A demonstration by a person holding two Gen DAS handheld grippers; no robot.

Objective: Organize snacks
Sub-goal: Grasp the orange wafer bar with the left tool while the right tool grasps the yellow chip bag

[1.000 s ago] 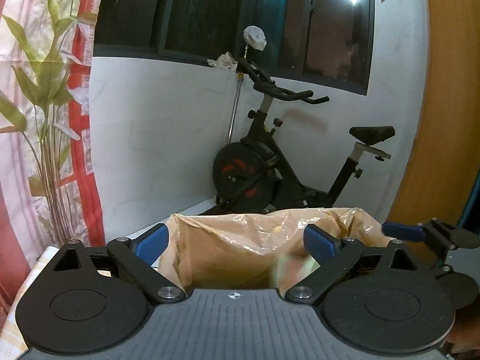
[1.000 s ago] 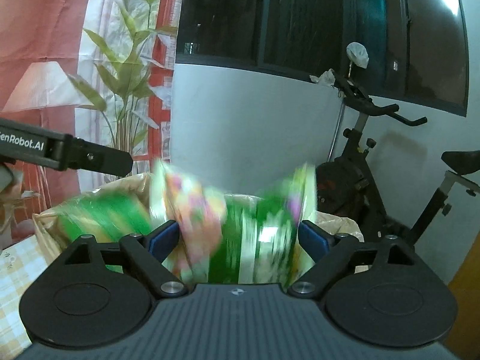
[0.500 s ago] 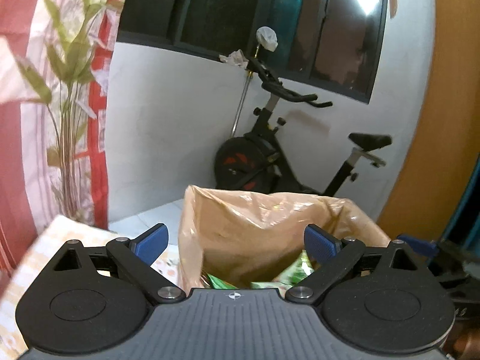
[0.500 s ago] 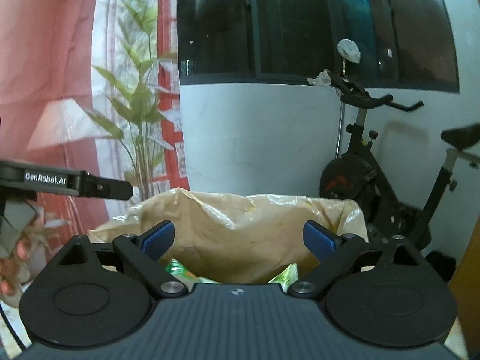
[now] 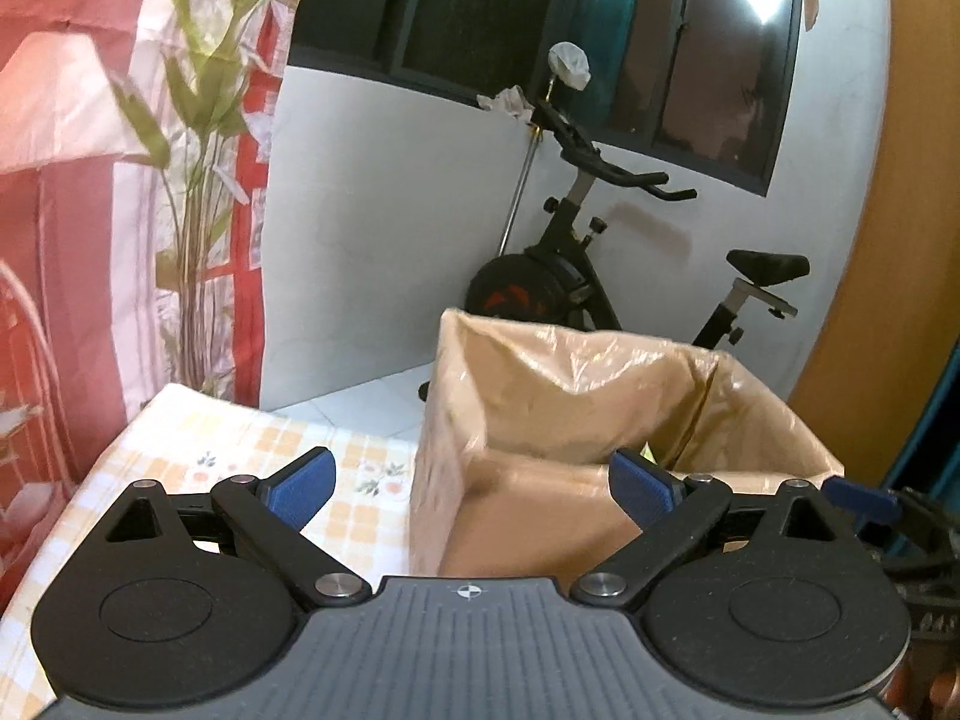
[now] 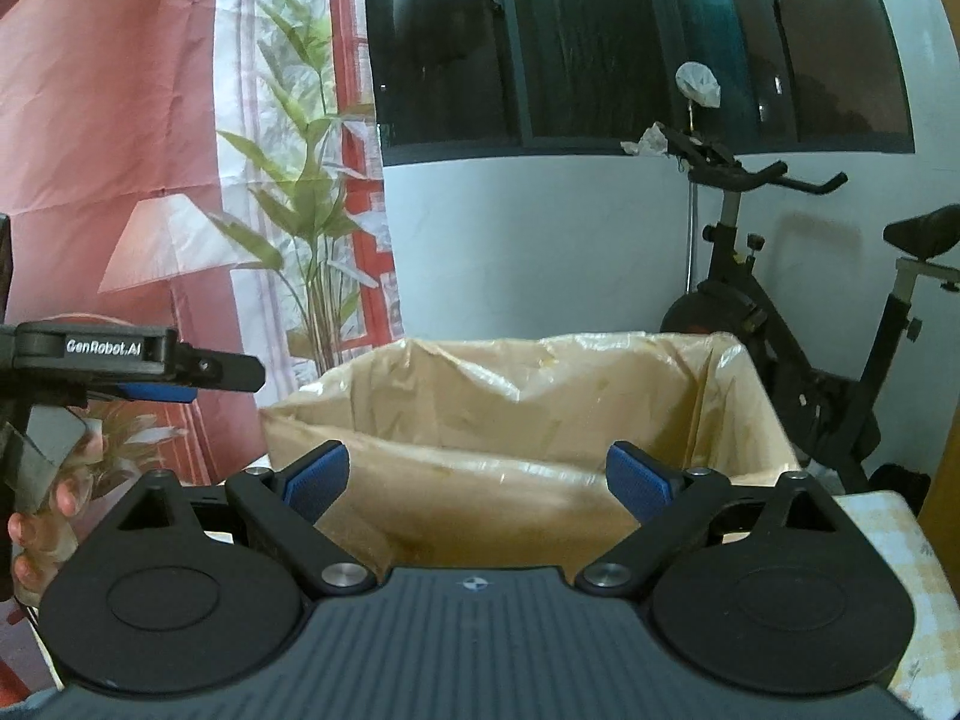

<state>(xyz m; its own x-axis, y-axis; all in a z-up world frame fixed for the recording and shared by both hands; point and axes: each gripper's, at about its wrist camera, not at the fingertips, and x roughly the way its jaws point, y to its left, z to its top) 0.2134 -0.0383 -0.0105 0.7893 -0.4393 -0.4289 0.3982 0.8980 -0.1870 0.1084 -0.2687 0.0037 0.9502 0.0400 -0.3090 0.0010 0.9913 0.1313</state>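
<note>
Both grippers are spread wide with nothing between their blue pads. From its own camera, the left gripper [image 5: 471, 483] hovers above a table covered in a yellow checked cloth [image 5: 240, 444], its right pad in front of a cardboard box [image 5: 516, 510] lined with a crinkled translucent bag. The box stands on the table just ahead, its top open. A small sliver of green shows inside the box near the far right corner; what it is cannot be told.

From the right wrist camera, the right gripper [image 6: 477, 477] sits just in front of the same box [image 6: 480, 516], facing its near wall. At the left edge, the left gripper [image 6: 180, 378] appears from the side, with a person's fingers [image 6: 42, 516] curled round its handle below.

Beyond the box is a white wall, a black exercise bike [image 5: 576, 276], dark windows above, and a red and white curtain [image 6: 120, 120] printed with green leaves at left.
</note>
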